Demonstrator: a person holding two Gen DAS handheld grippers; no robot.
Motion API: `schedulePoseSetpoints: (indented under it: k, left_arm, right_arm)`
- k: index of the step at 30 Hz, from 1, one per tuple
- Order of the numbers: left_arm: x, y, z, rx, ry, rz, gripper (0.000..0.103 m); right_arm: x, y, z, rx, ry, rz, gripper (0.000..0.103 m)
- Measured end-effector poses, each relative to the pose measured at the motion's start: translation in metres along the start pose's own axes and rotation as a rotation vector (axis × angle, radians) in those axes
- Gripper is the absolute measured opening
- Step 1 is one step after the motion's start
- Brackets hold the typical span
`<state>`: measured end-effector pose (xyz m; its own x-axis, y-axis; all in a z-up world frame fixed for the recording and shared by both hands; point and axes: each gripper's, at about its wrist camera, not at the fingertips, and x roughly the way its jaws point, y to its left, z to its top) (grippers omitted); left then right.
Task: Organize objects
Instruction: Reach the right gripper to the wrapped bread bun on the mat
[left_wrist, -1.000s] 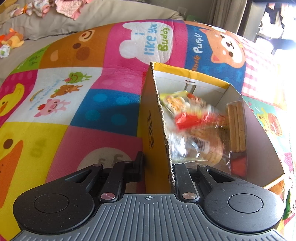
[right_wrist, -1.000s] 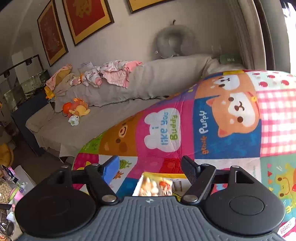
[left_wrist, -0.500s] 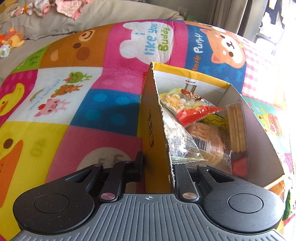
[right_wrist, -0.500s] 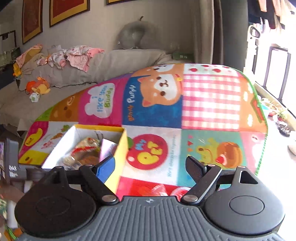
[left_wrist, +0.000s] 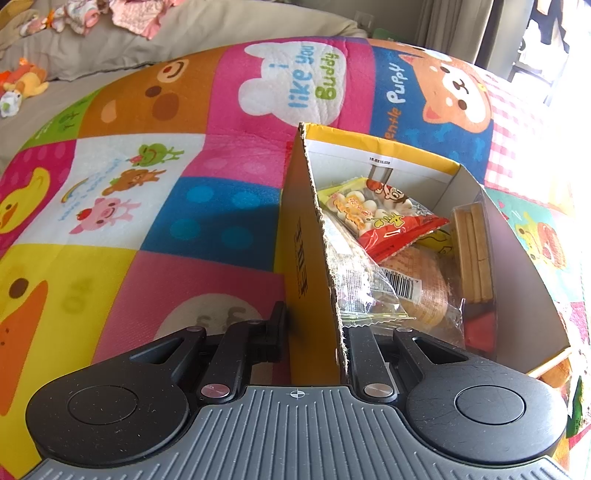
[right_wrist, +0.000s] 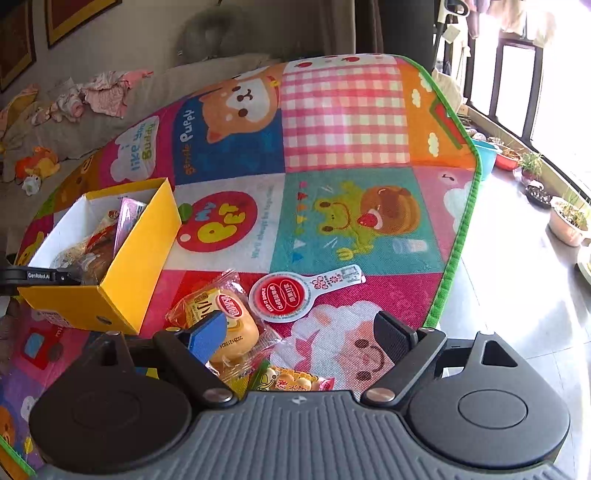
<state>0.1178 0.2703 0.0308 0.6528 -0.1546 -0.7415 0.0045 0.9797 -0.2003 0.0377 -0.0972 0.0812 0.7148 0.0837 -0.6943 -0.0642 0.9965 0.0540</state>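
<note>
Bun packet (right_wrist: 225, 325): light, soft, crinkly film, slippery; crushes easily, so pinch sealed edge, not bun, I judge. Clear wrapper, yellow-red label, golden bun. Lies on play mat (right_wrist: 343, 107), just beside yellow box (right_wrist: 110, 280), under right claw (right_wrist: 295, 334), which hangs open, empty. Left claw (left_wrist: 314, 328) clamps box wall; snacks already inside.

A patchwork cartoon play mat (right_wrist: 343, 155) on the floor (right_wrist: 517, 295) carries everything: the yellow box (right_wrist: 122, 273) sits ahead-left of my right gripper (right_wrist: 301, 332), a wrapped bun (right_wrist: 229, 325) just beneath its left finger, a round fan (right_wrist: 291, 295) straight ahead.
</note>
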Motion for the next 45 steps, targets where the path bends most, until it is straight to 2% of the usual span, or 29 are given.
schedulePoseSetpoints:
  k: [5, 11, 16, 20, 23, 28, 32, 33, 35, 37, 45]
  left_arm:
    - [0.0, 0.0, 0.0, 0.001, 0.0, -0.001, 0.016]
    - [0.0, 0.0, 0.0, -0.002, -0.001, -0.003, 0.016]
    - [0.0, 0.0, 0.0, -0.003, -0.002, -0.004, 0.016]
    - [-0.001, 0.0, -0.001, -0.009, -0.005, -0.005, 0.016]
    - [0.0, 0.001, -0.001, -0.01, -0.004, -0.005, 0.016]
    - [0.0, 0.001, -0.001, -0.01, -0.005, -0.005, 0.016]
    - [0.0, 0.001, -0.001, -0.01, -0.004, -0.005, 0.016]
    - [0.0, 0.0, -0.001, -0.011, -0.004, -0.005, 0.016]
    - [0.0, 0.001, -0.001, -0.011, -0.004, -0.004, 0.016]
    - [0.0, 0.001, -0.001, -0.013, -0.003, -0.004, 0.016]
    - [0.0, 0.001, 0.0, -0.016, -0.002, -0.003, 0.016]
  right_arm:
    - [0.027, 0.024, -0.002, -0.111, 0.044, 0.096, 0.088]
    - [0.061, 0.04, -0.002, -0.117, 0.107, 0.15, 0.088]
    - [0.047, 0.059, -0.013, -0.161, 0.109, 0.259, 0.088]
    - [0.035, 0.069, -0.01, -0.205, 0.063, 0.193, 0.089]
    - [0.042, 0.065, -0.001, -0.165, 0.052, 0.145, 0.09]
    - [0.063, 0.058, 0.01, -0.066, 0.058, 0.126, 0.09]
    - [0.08, 0.063, 0.01, -0.053, 0.094, 0.123, 0.088]
    - [0.082, 0.064, 0.009, -0.055, 0.097, 0.121, 0.087]
    - [0.08, 0.067, 0.008, -0.065, 0.101, 0.128, 0.064]
    - [0.074, 0.069, 0.008, -0.072, 0.119, 0.139, 0.054]
    - [0.015, 0.083, -0.004, -0.158, 0.08, 0.164, 0.048]
